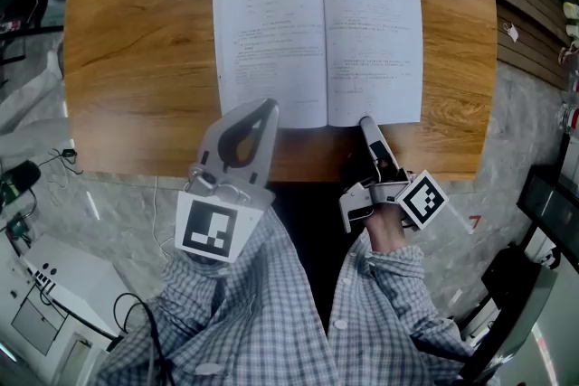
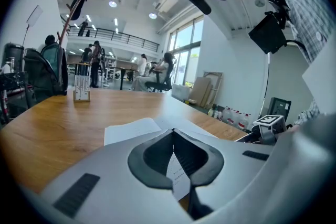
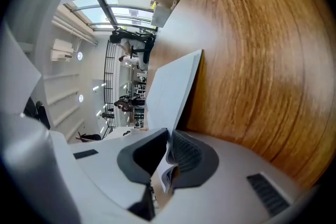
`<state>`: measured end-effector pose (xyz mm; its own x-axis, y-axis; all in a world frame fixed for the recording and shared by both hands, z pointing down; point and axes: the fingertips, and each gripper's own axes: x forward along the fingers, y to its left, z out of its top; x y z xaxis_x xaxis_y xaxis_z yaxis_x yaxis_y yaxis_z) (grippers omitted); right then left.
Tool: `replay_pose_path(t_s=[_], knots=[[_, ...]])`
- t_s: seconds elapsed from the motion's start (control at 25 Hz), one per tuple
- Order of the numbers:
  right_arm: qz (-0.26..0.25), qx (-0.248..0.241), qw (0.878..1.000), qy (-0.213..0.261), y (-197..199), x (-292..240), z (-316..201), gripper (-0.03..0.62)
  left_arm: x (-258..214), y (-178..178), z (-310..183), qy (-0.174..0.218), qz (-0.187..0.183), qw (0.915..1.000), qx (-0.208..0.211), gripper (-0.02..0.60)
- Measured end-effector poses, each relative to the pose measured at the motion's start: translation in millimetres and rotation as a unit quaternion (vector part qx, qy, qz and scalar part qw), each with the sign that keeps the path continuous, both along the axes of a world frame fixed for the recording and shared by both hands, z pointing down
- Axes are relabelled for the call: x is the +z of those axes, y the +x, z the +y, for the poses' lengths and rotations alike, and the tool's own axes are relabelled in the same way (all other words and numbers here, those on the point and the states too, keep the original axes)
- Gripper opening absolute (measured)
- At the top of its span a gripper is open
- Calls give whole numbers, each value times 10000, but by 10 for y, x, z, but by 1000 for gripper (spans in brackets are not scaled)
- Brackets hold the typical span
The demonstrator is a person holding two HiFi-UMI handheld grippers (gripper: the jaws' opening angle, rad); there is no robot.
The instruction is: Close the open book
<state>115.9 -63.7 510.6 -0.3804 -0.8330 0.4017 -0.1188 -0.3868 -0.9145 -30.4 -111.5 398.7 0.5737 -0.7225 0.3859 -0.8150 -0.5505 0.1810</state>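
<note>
An open book [image 1: 317,45] lies flat on the wooden table [image 1: 136,59], its white printed pages facing up. My left gripper [image 1: 268,108] hovers over the lower edge of the left page with its jaws shut tip to tip. In the left gripper view the tips [image 2: 173,132] meet, and a strip of page [image 2: 180,178] shows through the gap behind them. My right gripper [image 1: 366,122] is at the bottom edge of the right page. In the right gripper view its jaws [image 3: 169,136] are shut on a few page edges, and the white page [image 3: 170,86] runs away from them.
The table's front edge [image 1: 298,167] runs just below the book, close to both grippers. White equipment [image 1: 45,294] stands on the floor at lower left and a black stand [image 1: 516,276] at lower right. A small card holder [image 2: 80,93] sits far off on the table.
</note>
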Motion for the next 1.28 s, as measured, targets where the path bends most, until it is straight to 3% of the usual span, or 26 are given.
replay_pose_path(t_s=[0.48, 0.6, 0.8, 1.0, 1.28], knots=[[1181, -451, 9913, 361, -80, -219, 41, 32, -139, -33, 96, 102, 18, 9999, -19, 9], [1772, -825, 9800, 377, -66, -241, 78, 32, -175, -64, 100, 132, 50, 9998, -118, 9], [2301, -1255, 9592, 1057, -200, -416, 1, 29, -176, -113, 103, 129, 8, 9997, -194, 9], [3060, -1765, 9259, 1337, -341, -498, 20, 26, -195, -164, 116, 164, 12, 9996, -238, 9], [4068, -2601, 8589, 1709, -514, -562, 22, 26, -166, -239, 113, 125, -45, 9993, -362, 9]])
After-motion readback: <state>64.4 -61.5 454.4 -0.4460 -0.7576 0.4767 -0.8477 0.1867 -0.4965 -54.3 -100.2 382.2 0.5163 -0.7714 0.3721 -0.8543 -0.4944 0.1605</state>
